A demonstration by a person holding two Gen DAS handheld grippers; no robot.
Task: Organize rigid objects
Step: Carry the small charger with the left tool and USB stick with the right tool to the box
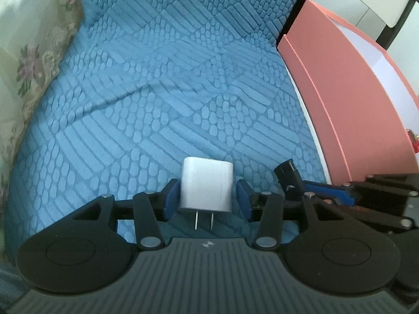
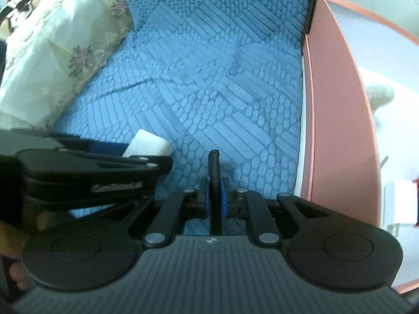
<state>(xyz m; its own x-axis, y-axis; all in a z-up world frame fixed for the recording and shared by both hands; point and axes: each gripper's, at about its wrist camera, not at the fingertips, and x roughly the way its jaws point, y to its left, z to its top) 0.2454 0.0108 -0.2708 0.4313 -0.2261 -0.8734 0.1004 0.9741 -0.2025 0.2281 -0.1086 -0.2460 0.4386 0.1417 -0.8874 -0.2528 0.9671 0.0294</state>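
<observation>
A white plug-in charger (image 1: 206,186) with two metal prongs pointing back at the camera sits between the blue pads of my left gripper (image 1: 207,200). The pads stand a little apart from its sides, so the gripper is open around it. The charger also shows in the right wrist view (image 2: 148,143), behind the left gripper's black body. My right gripper (image 2: 215,196) is shut on a thin flat black object (image 2: 214,180) held edge-on; it shows in the left wrist view (image 1: 288,174) just right of the charger. Both grippers hover low over the blue quilted cover (image 1: 183,91).
A pink open box (image 1: 337,83) with a white inside stands along the right edge of the cover; in the right wrist view (image 2: 340,104) it holds a white item and a pale fuzzy one. A floral cream pillow (image 2: 52,52) lies at the left.
</observation>
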